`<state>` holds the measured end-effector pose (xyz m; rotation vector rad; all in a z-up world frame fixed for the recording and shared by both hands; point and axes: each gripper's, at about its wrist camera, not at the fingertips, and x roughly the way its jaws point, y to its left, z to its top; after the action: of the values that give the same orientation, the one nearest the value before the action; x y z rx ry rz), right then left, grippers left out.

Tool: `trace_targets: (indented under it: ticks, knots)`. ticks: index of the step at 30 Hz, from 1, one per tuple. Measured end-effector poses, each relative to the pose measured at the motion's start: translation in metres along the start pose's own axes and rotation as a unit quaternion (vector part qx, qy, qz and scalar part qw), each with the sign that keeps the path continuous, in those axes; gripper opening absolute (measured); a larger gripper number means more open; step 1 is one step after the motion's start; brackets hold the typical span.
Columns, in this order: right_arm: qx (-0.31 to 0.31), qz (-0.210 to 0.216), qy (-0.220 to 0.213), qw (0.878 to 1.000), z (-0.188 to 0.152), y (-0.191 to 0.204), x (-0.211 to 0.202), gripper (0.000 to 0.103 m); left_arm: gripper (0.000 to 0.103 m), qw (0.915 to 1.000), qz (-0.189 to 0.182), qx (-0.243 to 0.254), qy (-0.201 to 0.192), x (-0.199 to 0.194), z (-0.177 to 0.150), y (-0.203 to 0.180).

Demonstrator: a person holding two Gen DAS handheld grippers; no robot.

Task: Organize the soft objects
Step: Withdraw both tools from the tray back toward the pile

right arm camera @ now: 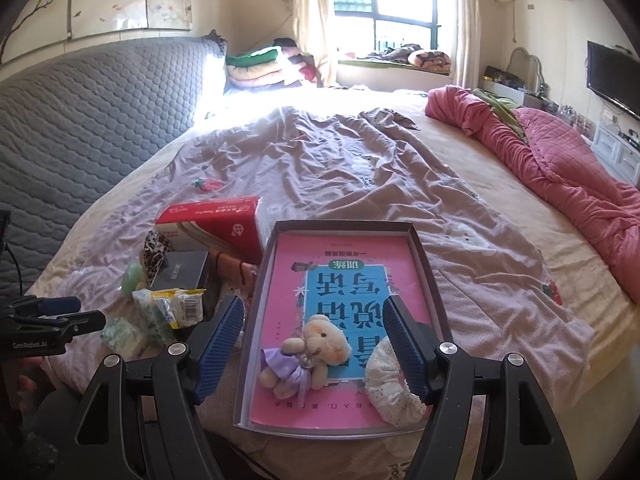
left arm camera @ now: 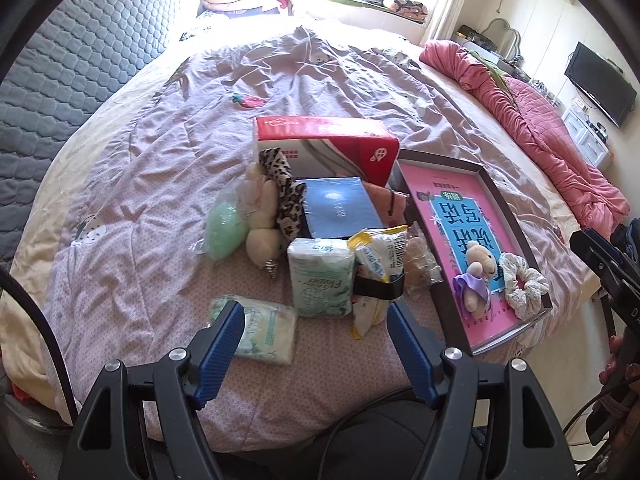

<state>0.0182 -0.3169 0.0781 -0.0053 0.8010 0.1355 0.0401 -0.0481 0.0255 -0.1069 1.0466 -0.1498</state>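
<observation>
Right wrist: tray (right arm camera: pixel 420 248) rim between jaws

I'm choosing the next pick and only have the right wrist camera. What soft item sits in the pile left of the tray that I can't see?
Observer: A cream plush toy leans against the leopard-print fabric; your view doesn't show it.
Operator: Are the left tongs free?
Observer: Yes, the left tongs are open and empty, with a flat tissue pack by their left finger.
Operator: My right tongs cover part of the scrunchie. Is it fully in the tray?
Observer: Yes, the scrunchie lies whole in the near corner of the tray, beside the bear.
</observation>
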Motion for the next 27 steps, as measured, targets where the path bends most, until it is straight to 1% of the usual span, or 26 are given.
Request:
trace_targets:
  ticks: [6,11,16,20,27]
  knots:
    - [-0.015,0.019,0.001,1.0,0.002,0.022,0.001,0.074,0.073,0.9999,0.004,-0.008,0.007,0.001,-0.006,0.013]
    - [-0.036,0.031,0.006,0.999,0.001,0.043,0.004,0.074,0.073,0.9996,-0.003,-0.021,0.018,0.005,-0.011,0.023]
    - [-0.06,0.045,0.016,0.997,-0.004,0.064,0.01,0.074,0.073,0.9994,-0.002,-0.024,0.027,0.01,-0.015,0.029]
    - [-0.073,0.056,0.021,0.996,-0.009,0.079,0.015,0.074,0.073,0.9989,-0.009,-0.029,0.034,0.016,-0.02,0.034]
    - [-0.093,0.076,0.04,0.992,-0.02,0.101,0.03,0.074,0.073,0.9979,-0.005,-0.039,0.051,0.029,-0.03,0.046]
